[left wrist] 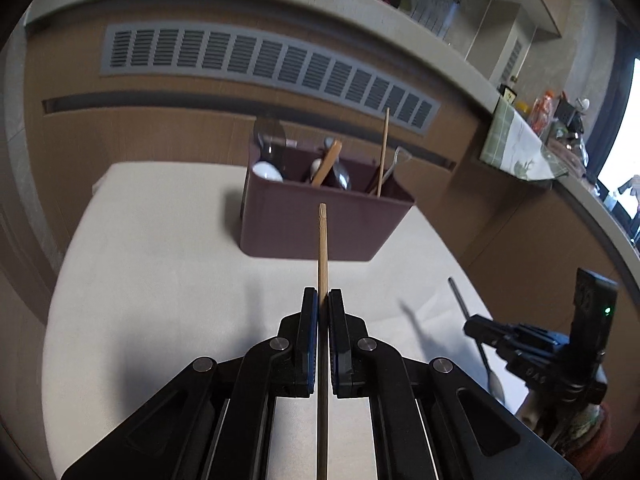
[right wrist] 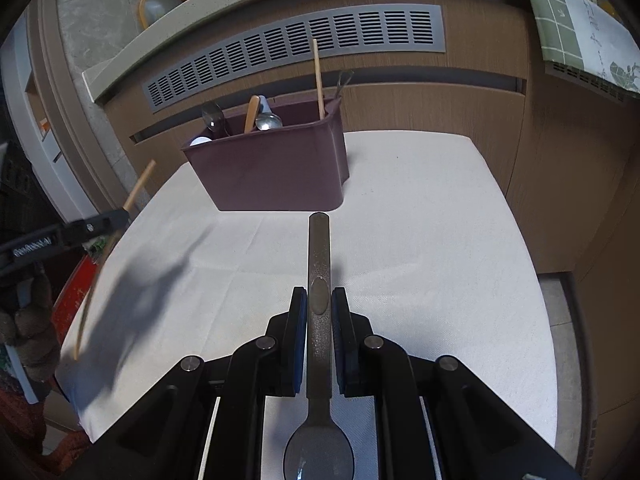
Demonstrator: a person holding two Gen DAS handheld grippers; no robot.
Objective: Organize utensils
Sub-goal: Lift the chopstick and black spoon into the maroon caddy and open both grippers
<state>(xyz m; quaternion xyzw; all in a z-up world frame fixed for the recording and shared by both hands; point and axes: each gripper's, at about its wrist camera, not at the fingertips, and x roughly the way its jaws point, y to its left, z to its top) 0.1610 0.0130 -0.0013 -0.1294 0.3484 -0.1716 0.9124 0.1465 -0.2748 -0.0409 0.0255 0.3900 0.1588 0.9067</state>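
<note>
Gripping a wooden chopstick [left wrist: 322, 248], the left gripper [left wrist: 323, 300] hangs over the white table [left wrist: 160, 280]; the right gripper [right wrist: 319, 300] clamps a metal spoon [right wrist: 319, 264], maroon caddy [right wrist: 272, 172] ahead

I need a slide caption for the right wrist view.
Right gripper holds a metal spoon by its handle, facing the maroon utensil caddy.

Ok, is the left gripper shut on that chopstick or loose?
Shut on it: the left gripper has both pads against the chopstick, which is lifted off the table.
</note>
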